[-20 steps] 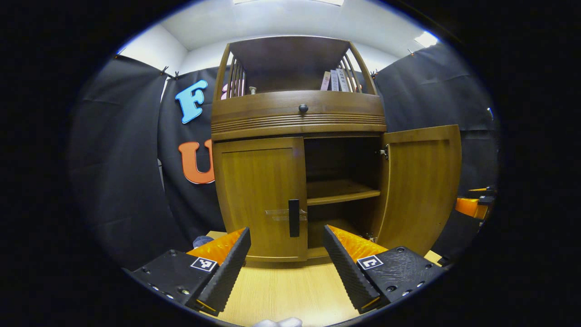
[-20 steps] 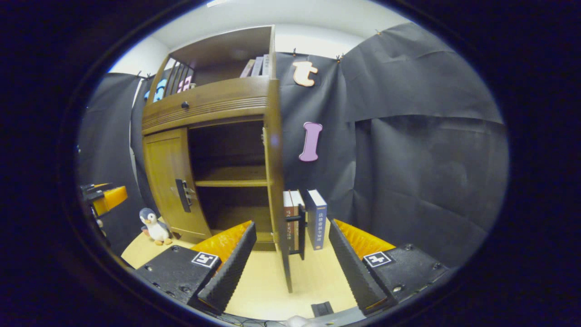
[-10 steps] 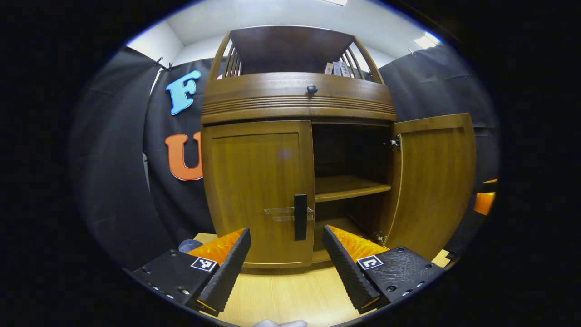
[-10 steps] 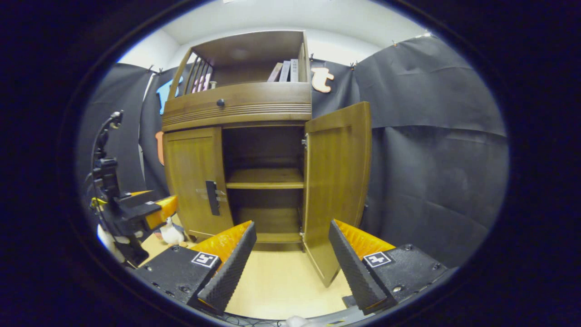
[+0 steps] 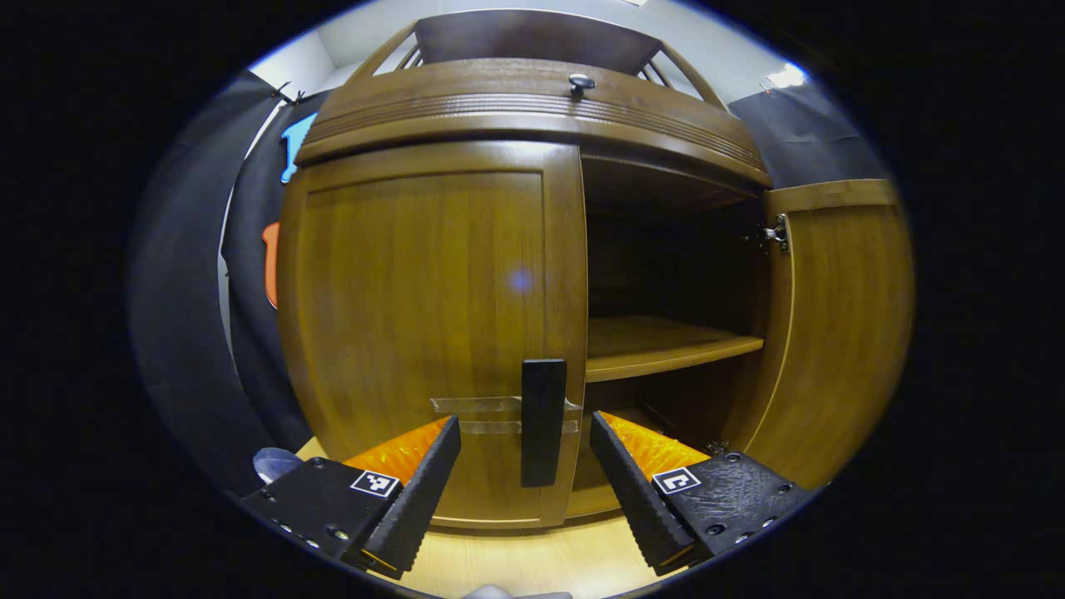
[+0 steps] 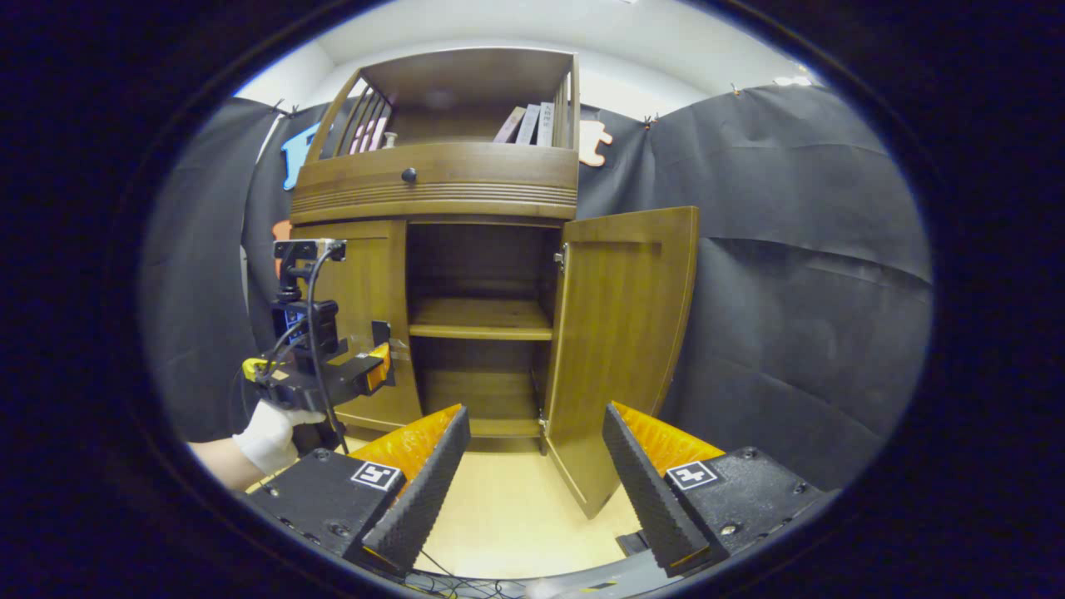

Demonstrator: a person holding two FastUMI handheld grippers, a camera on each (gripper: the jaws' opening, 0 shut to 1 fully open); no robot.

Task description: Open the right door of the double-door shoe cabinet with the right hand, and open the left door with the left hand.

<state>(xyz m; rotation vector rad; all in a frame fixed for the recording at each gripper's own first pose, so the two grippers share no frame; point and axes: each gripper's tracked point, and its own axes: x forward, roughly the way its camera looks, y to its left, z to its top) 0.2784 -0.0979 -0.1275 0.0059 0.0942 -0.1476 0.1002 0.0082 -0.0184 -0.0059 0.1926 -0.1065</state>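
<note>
Your left claw (image 5: 526, 466) is spread wide, the left door's (image 5: 424, 324) black handle (image 5: 542, 420) between its fingers, untouched. Your right claw (image 6: 537, 466) gapes empty; right door (image 6: 620, 349) swung open at 1 o'clock, books (image 6: 526, 125) up top.

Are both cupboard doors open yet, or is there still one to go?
One is done: the right door stands swung wide, showing the shelf inside. In hand: the left gripper is open with the left door's black handle between its fingers, not yet pinched. Left to do: grip it and pull the shut left door open. The right gripper is open and holds nothing.
</note>
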